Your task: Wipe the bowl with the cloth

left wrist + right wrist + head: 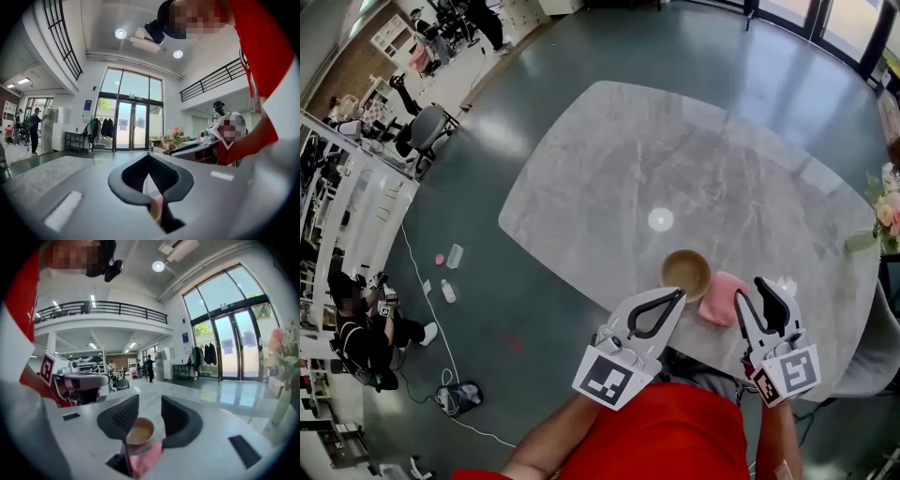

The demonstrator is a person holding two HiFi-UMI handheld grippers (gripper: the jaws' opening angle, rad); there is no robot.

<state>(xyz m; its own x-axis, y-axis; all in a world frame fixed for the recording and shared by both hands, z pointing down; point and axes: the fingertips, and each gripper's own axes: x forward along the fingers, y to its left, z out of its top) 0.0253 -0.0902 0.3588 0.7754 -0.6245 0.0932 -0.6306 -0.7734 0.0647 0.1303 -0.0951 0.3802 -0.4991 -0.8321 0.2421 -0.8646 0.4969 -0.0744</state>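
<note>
- You're holding both grippers up over the near edge of the table, close in to your body, and neither one is carrying anything.
- Your left gripper is sitting clenched, its jaw tips meeting with nothing pinched between them, and it's hovering just near and left of the bowl.
- Your right gripper is standing released with its jaws well apart. In the right gripper view the bowl and cloth are showing through the gap, but they're lying beyond the jaws and aren't touching the pads.
- The bowl is resting upright on the table, mouth up, close to the near edge and just beyond the two grippers' tips.
- The cloth is lying in a crumpled pink heap just right of the bowl, touching its side. It's on the table, not inside the bowl.
- On progress, this layout is fitting two stages equally: the cloth waiting to be taken up for the wipe, or the cloth laid back down once the wiping is over. Nothing in view is settling which.
- The bowl is looking round and wood-brown, paler tan inside, with nothing visible in it. It's too small here to tell whether its surface is clean or smeared.
</note>
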